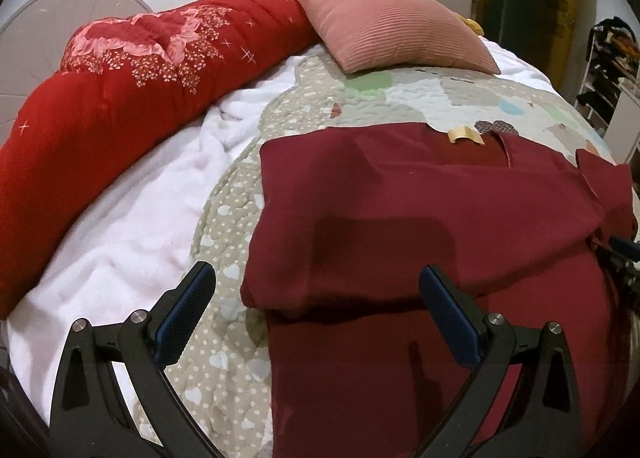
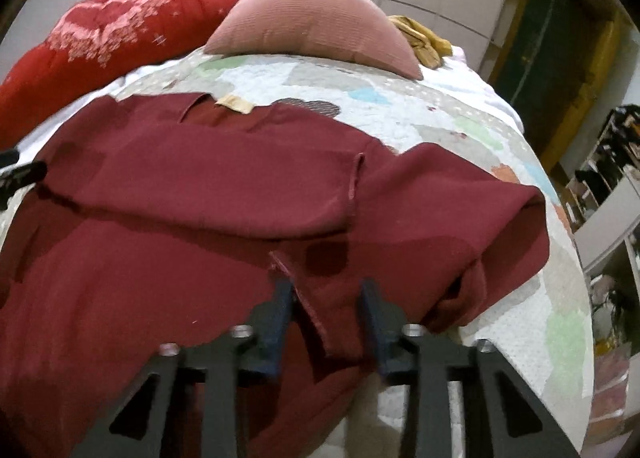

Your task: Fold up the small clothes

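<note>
One maroon shirt point(image 1: 420, 193) lies partly folded on my quilt point(image 1: 224, 217). Left gripper point(image 1: 316, 314) gapes wide, empty, above its near edge. Right gripper point(image 2: 326, 298) stands narrowly parted, a sleeve hem point(image 2: 312, 314) between its fingers, unpinched. Pillow point(image 1: 396, 29) behind.

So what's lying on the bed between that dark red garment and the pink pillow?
Only the patchwork quilt, bare apart from a small tan label at the dark red garment's far edge. The pink pillow sits beyond; the right wrist view shows it best.
</note>
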`<state>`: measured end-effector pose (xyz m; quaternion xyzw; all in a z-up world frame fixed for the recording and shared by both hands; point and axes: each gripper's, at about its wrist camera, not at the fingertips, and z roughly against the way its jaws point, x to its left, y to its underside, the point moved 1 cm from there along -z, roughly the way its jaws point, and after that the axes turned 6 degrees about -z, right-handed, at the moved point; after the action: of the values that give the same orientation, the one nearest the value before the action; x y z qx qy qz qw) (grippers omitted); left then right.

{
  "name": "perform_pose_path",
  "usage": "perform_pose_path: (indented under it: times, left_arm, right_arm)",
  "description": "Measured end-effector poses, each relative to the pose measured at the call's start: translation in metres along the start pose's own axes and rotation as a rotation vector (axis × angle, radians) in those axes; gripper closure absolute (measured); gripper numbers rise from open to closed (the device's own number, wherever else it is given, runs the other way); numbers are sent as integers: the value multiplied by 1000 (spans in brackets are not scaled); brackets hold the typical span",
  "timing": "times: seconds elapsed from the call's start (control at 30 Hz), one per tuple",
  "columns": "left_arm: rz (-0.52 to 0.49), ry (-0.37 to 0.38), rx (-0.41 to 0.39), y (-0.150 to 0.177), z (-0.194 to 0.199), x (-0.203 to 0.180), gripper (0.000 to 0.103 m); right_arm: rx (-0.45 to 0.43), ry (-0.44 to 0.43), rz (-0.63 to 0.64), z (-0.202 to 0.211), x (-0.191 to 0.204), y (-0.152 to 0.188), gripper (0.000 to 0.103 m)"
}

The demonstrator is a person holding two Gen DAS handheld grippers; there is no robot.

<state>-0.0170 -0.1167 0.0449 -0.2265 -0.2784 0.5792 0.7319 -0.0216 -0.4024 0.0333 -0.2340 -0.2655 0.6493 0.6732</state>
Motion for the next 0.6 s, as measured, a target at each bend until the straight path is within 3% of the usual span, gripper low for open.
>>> perform_pose_path:
  times: [0.07,0.17,0.43,0.6]
  left_arm:
    - [-1,2,2,1,1,-1,1]
    - [-3,4,3,2,2,-2,1]
    - [13,19,15,7,3,-7,1]
    - [10,28,16,9,4,-12,1]
  right_arm:
    - [-4,-33,-38,5,-5,-1,91]
    - [-32,-54,-95,21,-17,-4,100]
    - [-205,-109,-342,98,-98,-20,101]
    - [-297,-144,-418,142,-136,-35,102]
